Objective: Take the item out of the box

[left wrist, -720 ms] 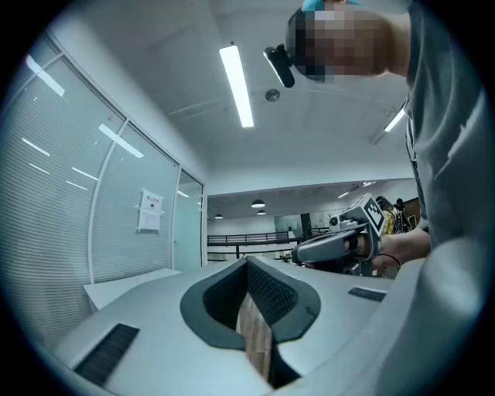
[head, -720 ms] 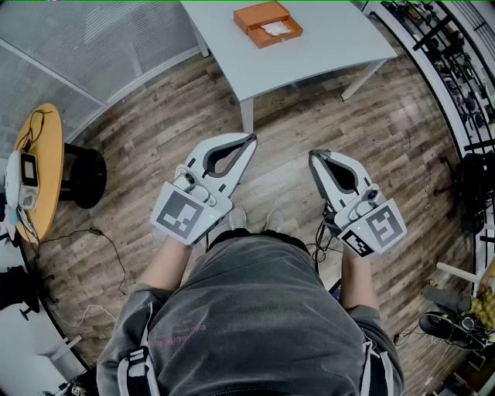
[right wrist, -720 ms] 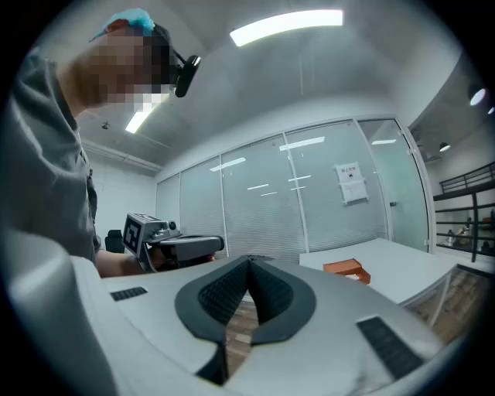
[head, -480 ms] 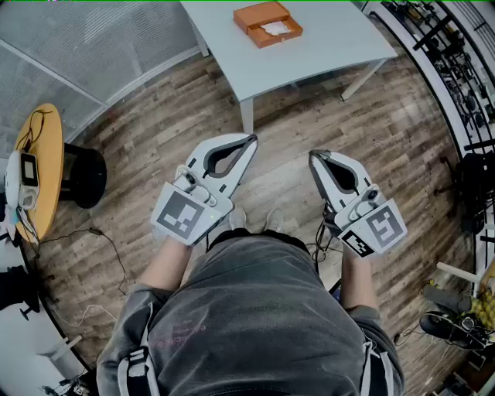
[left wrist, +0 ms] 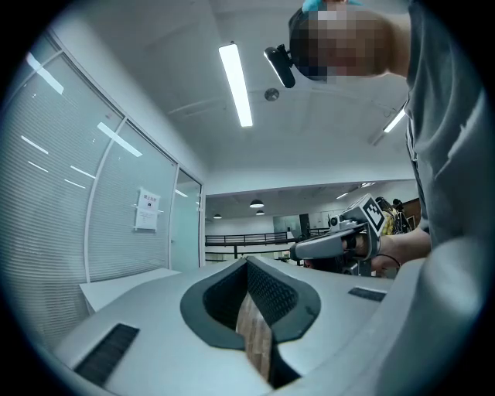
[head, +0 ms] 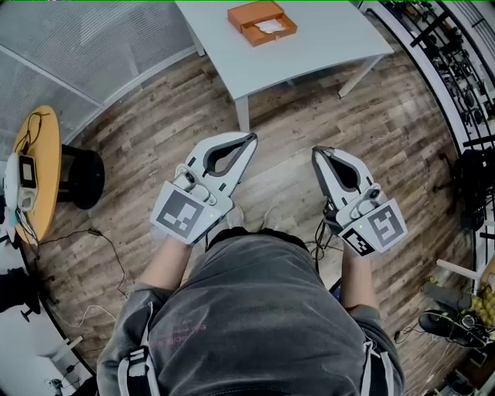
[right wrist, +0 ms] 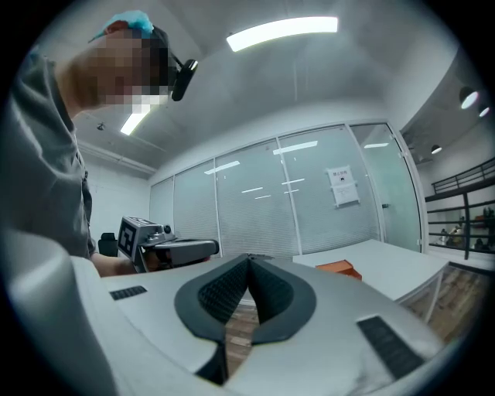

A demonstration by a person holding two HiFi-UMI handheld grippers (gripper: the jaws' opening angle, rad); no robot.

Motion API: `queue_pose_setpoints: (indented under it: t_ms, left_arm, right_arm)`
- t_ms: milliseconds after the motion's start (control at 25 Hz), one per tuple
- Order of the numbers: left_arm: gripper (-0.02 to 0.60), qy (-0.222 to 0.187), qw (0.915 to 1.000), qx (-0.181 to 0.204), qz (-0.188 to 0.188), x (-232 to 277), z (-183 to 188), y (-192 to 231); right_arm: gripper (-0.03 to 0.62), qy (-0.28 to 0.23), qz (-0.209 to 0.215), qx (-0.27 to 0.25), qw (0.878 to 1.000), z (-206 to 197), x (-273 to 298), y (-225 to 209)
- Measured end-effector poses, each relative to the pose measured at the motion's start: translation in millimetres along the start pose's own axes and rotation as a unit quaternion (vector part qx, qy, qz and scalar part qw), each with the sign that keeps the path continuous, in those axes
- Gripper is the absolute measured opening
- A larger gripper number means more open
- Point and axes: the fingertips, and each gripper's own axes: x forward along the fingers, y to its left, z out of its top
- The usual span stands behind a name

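An orange box [head: 261, 22] sits open on a white table [head: 309, 42] at the top of the head view, with a white item [head: 271, 25] lying inside it. The box [right wrist: 338, 267] also shows small and far off in the right gripper view. My left gripper [head: 251, 139] and right gripper [head: 317, 151] hover side by side over the wooden floor, well short of the table. Both are held level and both are shut with nothing between the jaws. The closed tips show in the left gripper view [left wrist: 247, 260] and the right gripper view [right wrist: 249, 257].
A round yellow side table [head: 42, 166] with small devices stands at the left, beside a black stand [head: 83, 176]. Cables [head: 104, 241] trail over the floor. Racks [head: 456, 62] line the right side. A glass partition [head: 69, 39] runs behind the table.
The table and box sit slightly higher and further left in the head view. Both grippers keep almost the same pose, still shut.
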Motion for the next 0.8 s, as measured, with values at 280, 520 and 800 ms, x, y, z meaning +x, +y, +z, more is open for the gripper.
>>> queue_pose_setpoints:
  t_ms: [280,520,800]
  left_arm:
    - [0.012,0.005,0.9999,0.001,0.012,16,-1,-13]
    - [0.012,0.014,0.9996,0.006,0.024,31,-6,-26]
    - [0.012,0.026,0.9992,0.010,0.030,51,-11,-38]
  right_arm:
    - [0.004,0.001,0.009,0.015,1.000,-3,-14,-20]
    - [0.004,0.002,0.024,0.026,0.999,-10,-25,-36]
    - [0.005,0.000,0.029,0.033,0.999,-12,-41,-59]
